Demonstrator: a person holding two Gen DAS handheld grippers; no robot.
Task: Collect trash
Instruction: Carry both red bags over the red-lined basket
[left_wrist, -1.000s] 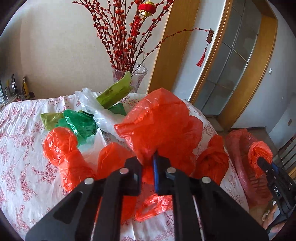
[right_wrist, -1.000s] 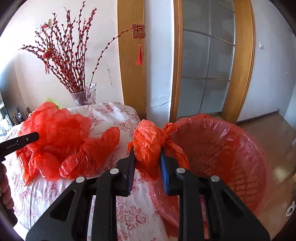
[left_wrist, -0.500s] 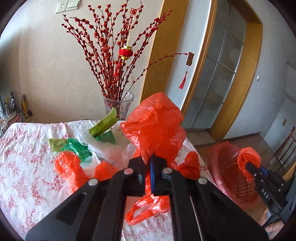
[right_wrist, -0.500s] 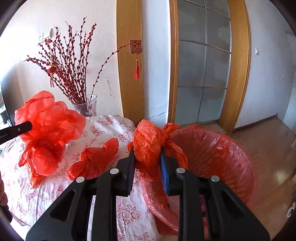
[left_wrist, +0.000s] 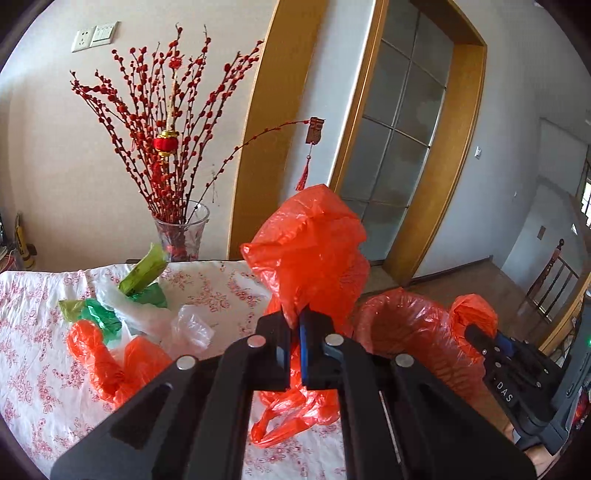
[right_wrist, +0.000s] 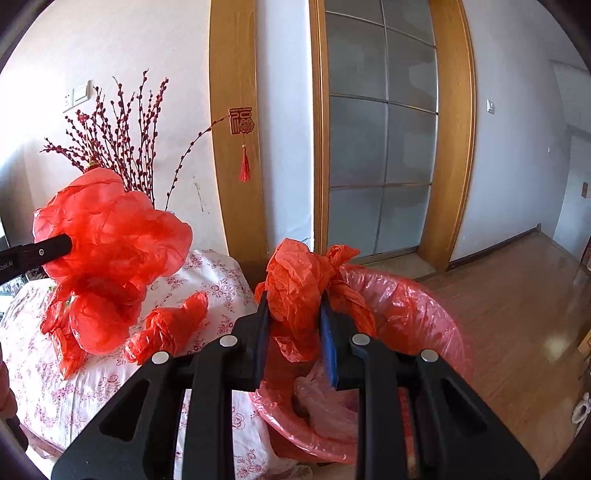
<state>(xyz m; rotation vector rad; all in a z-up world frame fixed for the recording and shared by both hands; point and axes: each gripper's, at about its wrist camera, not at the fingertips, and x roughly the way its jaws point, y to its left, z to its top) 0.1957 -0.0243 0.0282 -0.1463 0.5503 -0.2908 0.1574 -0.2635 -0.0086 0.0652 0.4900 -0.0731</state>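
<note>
The left claw (left_wrist: 295, 332), pinching a red plastic bag (left_wrist: 310, 251), now sits higher above the tabletop (left_wrist: 33, 354); the right claw (right_wrist: 293, 317) pinches the bin liner's knot (right_wrist: 295, 280), basket bottom hidden.

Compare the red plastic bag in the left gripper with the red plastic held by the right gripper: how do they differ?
The red bag in the left gripper is puffed out, raised above the table; the bunched red plastic in the right gripper is a tighter wad at the lined bin. The left jaws are nearly shut, the right jaws wider. Both are crumpled red plastic, gripped.
</note>
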